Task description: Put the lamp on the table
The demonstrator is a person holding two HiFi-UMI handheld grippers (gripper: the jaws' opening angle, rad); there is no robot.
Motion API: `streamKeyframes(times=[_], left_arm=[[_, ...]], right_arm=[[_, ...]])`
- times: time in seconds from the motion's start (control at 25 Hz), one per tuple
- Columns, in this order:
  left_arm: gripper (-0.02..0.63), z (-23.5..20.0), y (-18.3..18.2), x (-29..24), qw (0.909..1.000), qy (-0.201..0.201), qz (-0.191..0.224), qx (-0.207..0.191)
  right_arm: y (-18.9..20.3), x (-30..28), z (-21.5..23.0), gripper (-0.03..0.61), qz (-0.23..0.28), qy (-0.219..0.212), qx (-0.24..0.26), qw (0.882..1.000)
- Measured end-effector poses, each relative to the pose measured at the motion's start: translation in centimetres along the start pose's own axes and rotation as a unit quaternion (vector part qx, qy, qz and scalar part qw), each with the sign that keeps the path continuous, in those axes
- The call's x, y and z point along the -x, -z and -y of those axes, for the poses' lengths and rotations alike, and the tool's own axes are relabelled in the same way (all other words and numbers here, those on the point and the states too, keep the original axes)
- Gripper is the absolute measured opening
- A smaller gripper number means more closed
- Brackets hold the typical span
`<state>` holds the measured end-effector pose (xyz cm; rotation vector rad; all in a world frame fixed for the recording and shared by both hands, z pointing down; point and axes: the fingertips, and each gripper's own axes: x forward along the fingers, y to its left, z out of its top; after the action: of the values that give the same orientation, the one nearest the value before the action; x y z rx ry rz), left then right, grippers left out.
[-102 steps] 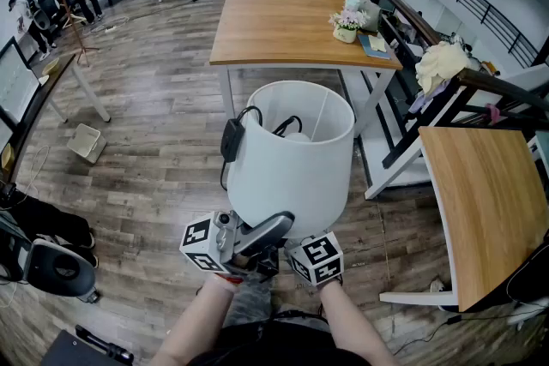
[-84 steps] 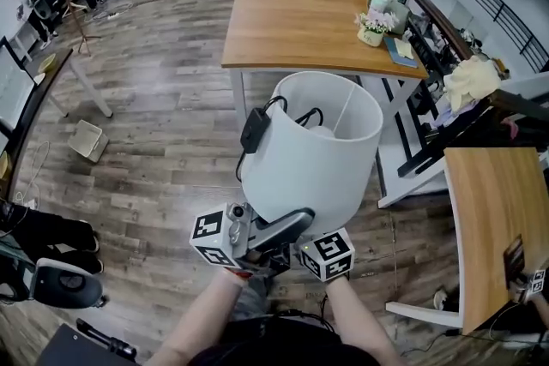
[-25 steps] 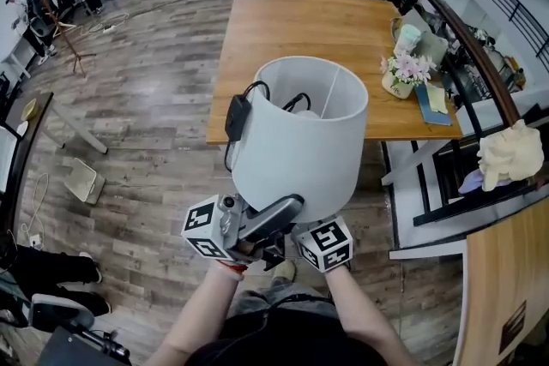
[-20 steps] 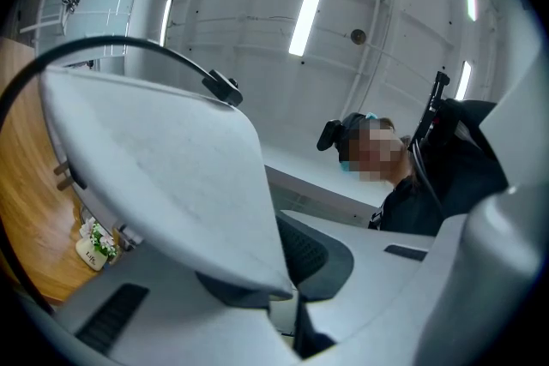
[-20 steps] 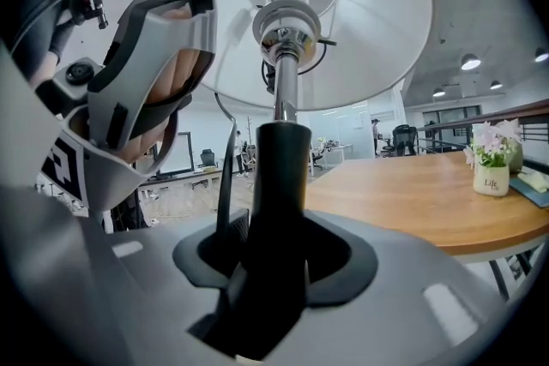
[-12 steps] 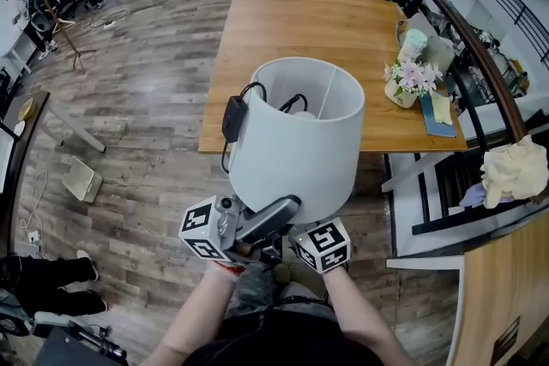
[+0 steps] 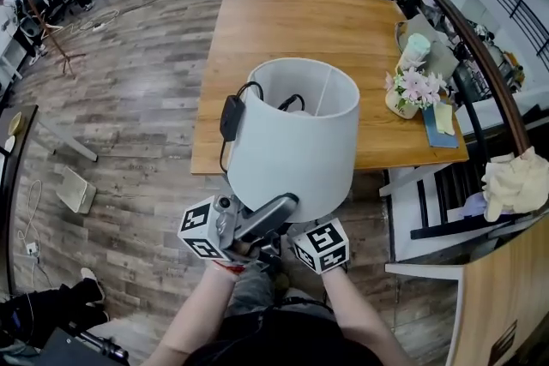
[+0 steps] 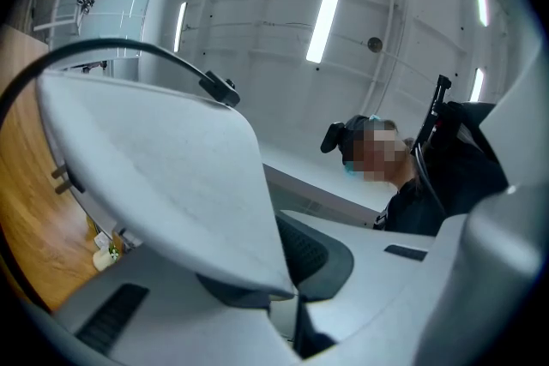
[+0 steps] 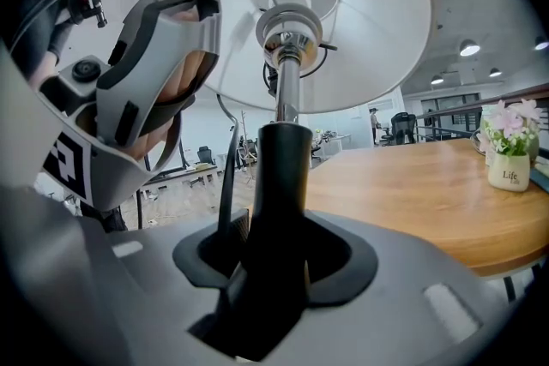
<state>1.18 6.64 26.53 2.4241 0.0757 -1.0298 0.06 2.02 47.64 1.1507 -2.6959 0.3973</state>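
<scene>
The lamp (image 7: 292, 141) has a white drum shade, and its black cord and adapter (image 7: 230, 117) hang over the rim. I carry it in front of me with both grippers, over the near edge of the wooden table (image 7: 292, 30). The left gripper (image 7: 256, 225) is shut on the shade's lower rim; in the left gripper view the white shade (image 8: 163, 176) runs down into the left gripper (image 8: 287, 304). The right gripper (image 7: 319, 246) sits under the shade. In the right gripper view the right gripper (image 9: 274, 261) is shut on the lamp's black stem (image 9: 280, 176).
A flower pot (image 7: 405, 94), a cup and a book (image 7: 443, 117) stand at the table's right end. A dark railing with a cream cloth (image 7: 515, 183) runs along the right. Another wooden tabletop (image 7: 506, 296) is at bottom right. A white box (image 7: 75, 189) lies on the floor at left.
The table has come nearer, and the shade now overlaps its front edge. Both grippers keep the same hold on the lamp.
</scene>
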Motion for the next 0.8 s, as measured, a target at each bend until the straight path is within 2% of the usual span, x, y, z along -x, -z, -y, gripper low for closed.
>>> streamKeyframes(times=[0.4,0.8], left_arm=[[0.005,-7.2,-4.8,-0.3,0.9999,0.013,0.005,0.0],[0.005,-12.9,-8.1,0.1,0.9996,0.014,0.01,0.022]], right_arm=[[-2.7,-6.5,5.3,0.196,-0.005,0.013,0.006,1.0],[-3.7,-11.2,8.9,0.196,-0.021,0.028,-0.002,0.999]])
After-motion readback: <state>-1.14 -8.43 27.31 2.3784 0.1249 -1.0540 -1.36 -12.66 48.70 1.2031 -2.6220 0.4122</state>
